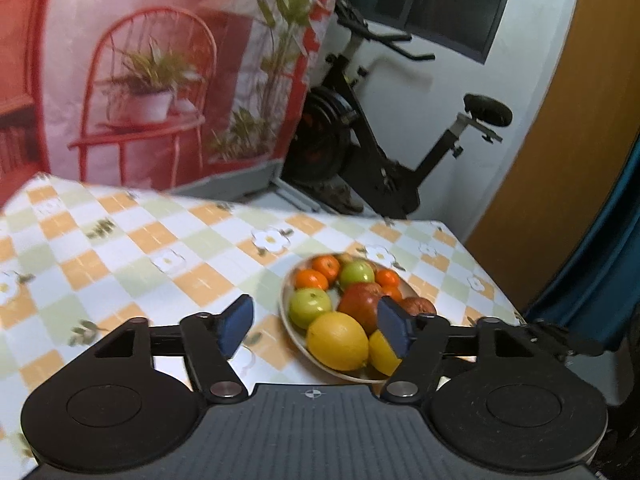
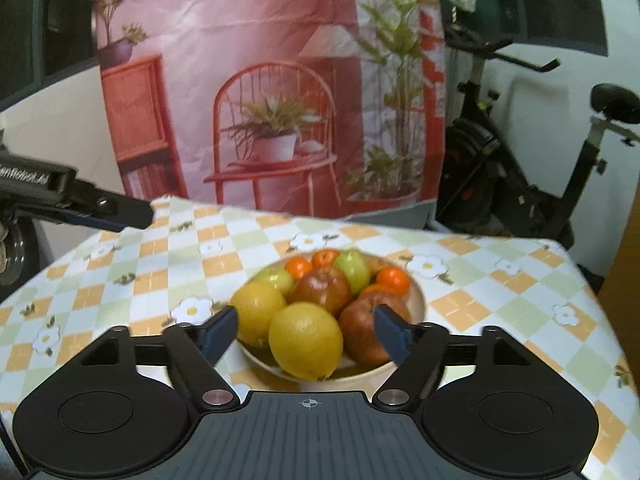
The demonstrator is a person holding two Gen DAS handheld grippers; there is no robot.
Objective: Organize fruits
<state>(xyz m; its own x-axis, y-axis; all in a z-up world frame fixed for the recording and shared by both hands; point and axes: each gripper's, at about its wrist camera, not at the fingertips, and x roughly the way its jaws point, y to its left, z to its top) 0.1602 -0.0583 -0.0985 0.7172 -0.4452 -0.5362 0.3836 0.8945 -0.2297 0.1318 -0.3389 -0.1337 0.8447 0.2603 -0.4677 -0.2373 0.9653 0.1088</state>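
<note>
Both the left gripper (image 1: pixel 316 330) and right gripper (image 2: pixel 306 332) are held wide apart, empty, above the fruit bowl (image 2: pixel 418 300) on the checked tablecloth (image 1: pixel 120 248). Only the right wrist view shows the other gripper, at its left edge.

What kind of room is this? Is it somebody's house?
Probably a room in a home. A table with a flowery checked cloth holds a plate of fruit, an exercise bike stands by the wall, and a printed pink backdrop hangs behind.
</note>
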